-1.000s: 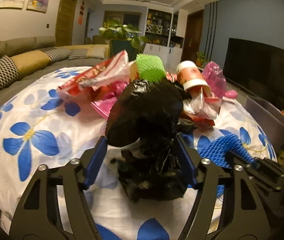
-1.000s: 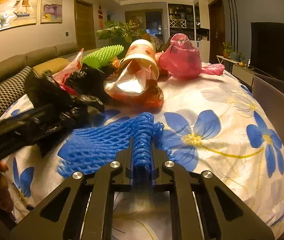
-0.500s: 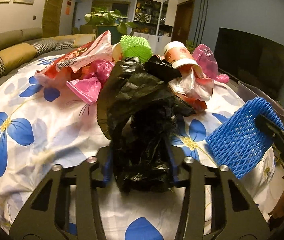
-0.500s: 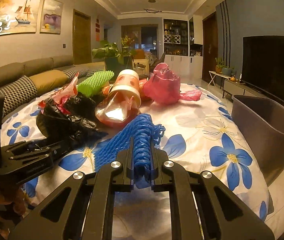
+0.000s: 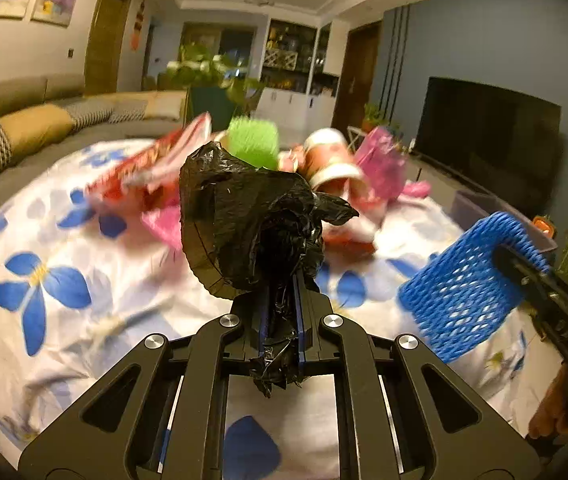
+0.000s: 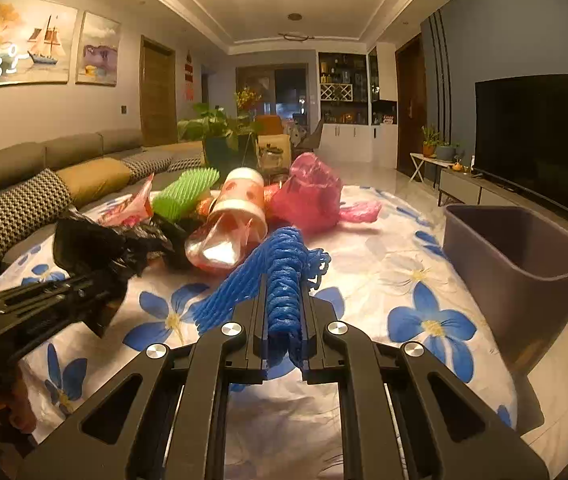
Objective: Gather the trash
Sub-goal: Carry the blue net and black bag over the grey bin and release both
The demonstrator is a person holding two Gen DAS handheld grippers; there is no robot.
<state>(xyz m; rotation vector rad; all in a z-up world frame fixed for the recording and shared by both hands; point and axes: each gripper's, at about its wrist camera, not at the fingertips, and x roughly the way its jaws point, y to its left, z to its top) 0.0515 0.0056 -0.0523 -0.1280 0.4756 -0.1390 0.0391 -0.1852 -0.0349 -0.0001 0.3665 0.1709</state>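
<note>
Trash in both tools. Left gripper (image 5: 279,312): jaws pinched nearly together on the twisted neck of a black plastic bag (image 5: 243,220), which balloons above the fingers, clear of the flowered tablecloth (image 5: 39,292). Right gripper (image 6: 284,320): jaws closed to a narrow gap on a bunched fold of blue foam net (image 6: 279,280); the rest of the net fans out leftward, also off the cloth. Pinching each limp item at a gathered part likely keeps it from slipping. Beyond the fingers, the remaining pile sits mid-table: green foam net (image 6: 183,194), paper cup (image 6: 239,204) on its side, pink bag (image 6: 312,196), red snack wrapper (image 5: 151,160). Grey bin (image 6: 520,264) stands at the table's right edge, open; probable drop point.
</note>
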